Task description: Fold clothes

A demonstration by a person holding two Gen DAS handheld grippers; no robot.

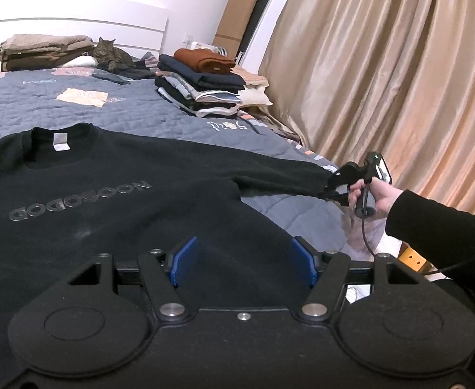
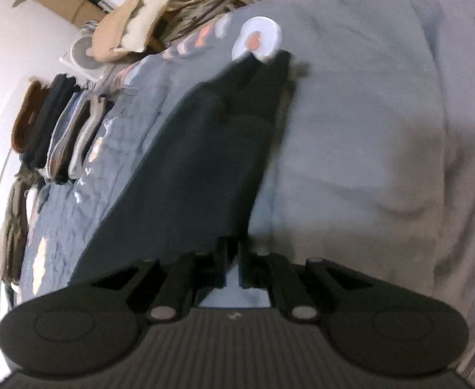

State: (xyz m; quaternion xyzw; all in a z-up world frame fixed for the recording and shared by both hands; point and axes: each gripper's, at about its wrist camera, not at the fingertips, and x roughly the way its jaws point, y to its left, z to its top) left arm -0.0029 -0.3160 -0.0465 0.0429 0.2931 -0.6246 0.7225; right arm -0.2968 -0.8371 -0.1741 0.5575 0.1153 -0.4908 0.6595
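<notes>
Sweatshirt (image 1: 107,201) sleeve cuff is clamped by right hand-held gripper (image 1: 336,183).

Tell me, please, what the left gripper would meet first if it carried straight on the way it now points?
Most likely the black sweatshirt spread on the bed: the open left gripper tilts downward over its lower body, and the cloth fills the gap between the blue pads. How far above the fabric it sits is unclear.

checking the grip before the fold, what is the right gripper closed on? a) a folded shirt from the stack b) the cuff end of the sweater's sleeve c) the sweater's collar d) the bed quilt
b: the right gripper is shut on the sleeve end of the black sweater, stretched out sideways over the quilt.
</notes>
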